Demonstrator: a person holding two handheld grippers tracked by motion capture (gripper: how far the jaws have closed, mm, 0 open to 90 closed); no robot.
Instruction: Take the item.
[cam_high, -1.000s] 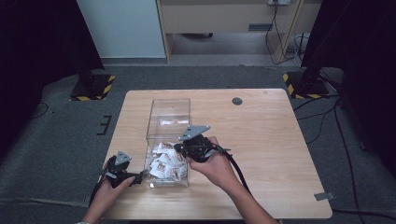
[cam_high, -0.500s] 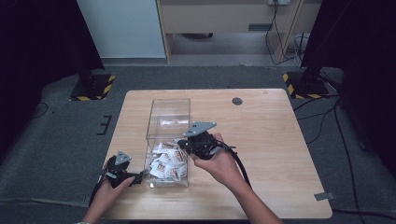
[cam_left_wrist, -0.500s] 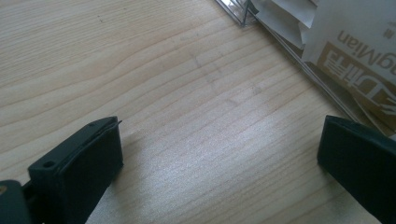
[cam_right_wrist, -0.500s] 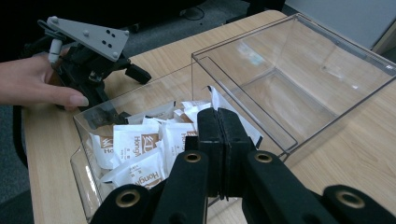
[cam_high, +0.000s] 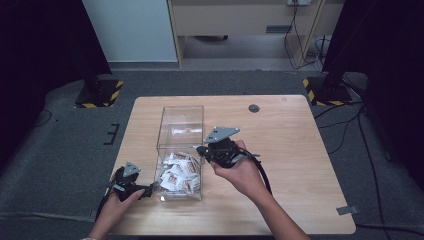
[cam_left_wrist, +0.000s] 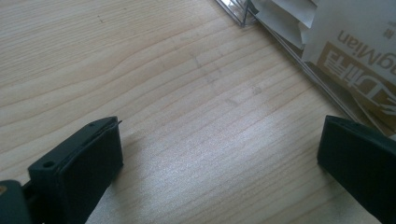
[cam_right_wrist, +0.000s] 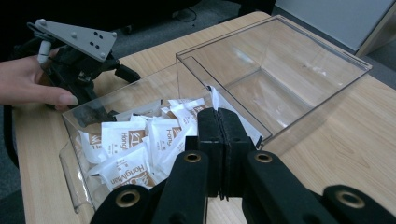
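clear rectangular plastic bin (cam_high: 181, 131) on pale wooden table (cam_high: 295, 150), centre-left; white-and-brown paper sachets (cam_high: 177, 172) heaped at its 6 o'clock end. left gripper (cam_high: 145, 190) at bin's 7 o'clock, jaws apart over bare wood. right gripper (cam_high: 199, 150) at bin's 3 o'clock rim, jaws pressed together, empty.

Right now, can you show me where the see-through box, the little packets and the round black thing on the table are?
clear plastic box (cam_high: 181, 117): high view, bare far end.
sachets (cam_high: 177, 172): high view, middle of pile.
round black disc (cam_high: 254, 108): high view, its centre.
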